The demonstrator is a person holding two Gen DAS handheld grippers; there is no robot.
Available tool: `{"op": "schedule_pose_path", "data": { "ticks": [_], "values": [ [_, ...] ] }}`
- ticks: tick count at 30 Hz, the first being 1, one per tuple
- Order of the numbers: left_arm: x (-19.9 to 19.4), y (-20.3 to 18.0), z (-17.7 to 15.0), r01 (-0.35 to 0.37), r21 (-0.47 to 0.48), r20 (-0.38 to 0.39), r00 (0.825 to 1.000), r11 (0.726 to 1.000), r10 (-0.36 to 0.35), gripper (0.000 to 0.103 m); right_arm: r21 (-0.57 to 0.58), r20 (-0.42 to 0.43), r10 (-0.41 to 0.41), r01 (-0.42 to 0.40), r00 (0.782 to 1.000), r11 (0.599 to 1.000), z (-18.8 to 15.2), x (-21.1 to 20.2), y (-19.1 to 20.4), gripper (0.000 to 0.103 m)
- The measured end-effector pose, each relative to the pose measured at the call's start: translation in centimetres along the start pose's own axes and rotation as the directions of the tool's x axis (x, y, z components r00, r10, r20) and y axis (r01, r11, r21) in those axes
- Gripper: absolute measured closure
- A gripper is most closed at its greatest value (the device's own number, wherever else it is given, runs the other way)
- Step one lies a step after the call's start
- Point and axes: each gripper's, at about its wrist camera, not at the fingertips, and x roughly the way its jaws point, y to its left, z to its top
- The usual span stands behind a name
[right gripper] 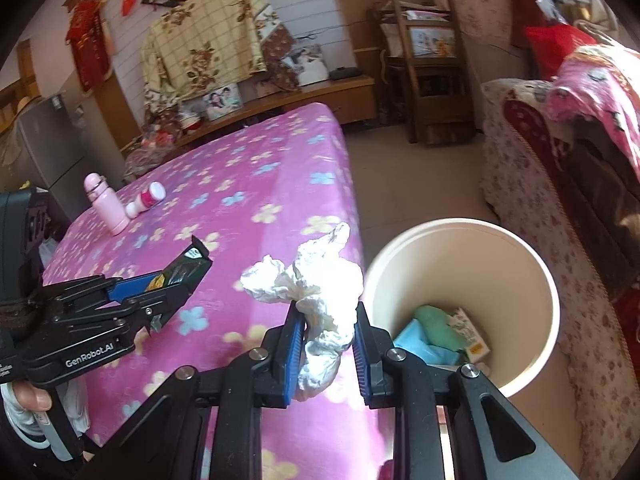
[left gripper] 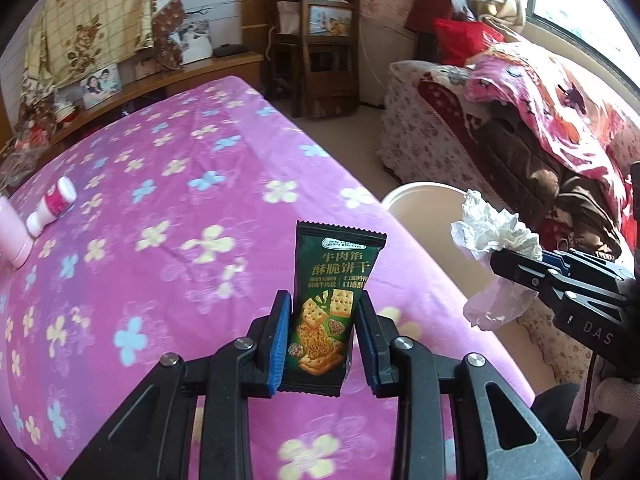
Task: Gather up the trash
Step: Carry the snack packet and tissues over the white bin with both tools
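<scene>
My left gripper (left gripper: 323,312) is shut on a dark green biscuit wrapper (left gripper: 328,300), held upright above the pink flowered tablecloth (left gripper: 160,184). It also shows in the right wrist view (right gripper: 176,280) with the wrapper (right gripper: 188,268). My right gripper (right gripper: 326,334) is shut on a crumpled white tissue (right gripper: 316,292) above the table's right edge, next to the cream trash bin (right gripper: 532,264). The tissue also shows in the left wrist view (left gripper: 492,236), held by the right gripper (left gripper: 504,264). The bin (left gripper: 404,208) holds blue, green and paper trash (right gripper: 440,332).
A pink bottle (right gripper: 105,204) stands and a small white and pink bottle (right gripper: 146,199) lies at the table's far left. A sofa with blankets (right gripper: 560,168) lies right of the bin. A wooden chair (right gripper: 424,68) and a low cabinet (right gripper: 312,96) stand behind.
</scene>
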Motion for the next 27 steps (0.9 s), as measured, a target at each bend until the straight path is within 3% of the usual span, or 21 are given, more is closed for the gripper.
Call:
{"op": "schedule_pose_path", "data": {
  "ticks": [10, 27],
  "values": [
    [2.2, -4.9, 1.6, 0.052, 0.05, -0.021, 0.998, 0.997, -0.051, 0.07, 0.074, -0.008, -0.063, 0.064, 0.998, 0.995, -0.2, 0.0, -5.0, 0.076],
    [7.1, -8.9, 3.9, 0.117, 0.052, -0.081, 0.99, 0.992, -0.113, 0.07, 0.203, -0.052, -0.141, 0.148, 0.989, 0.968, 0.0, 3.2, -12.3, 0.076]
  ]
}}
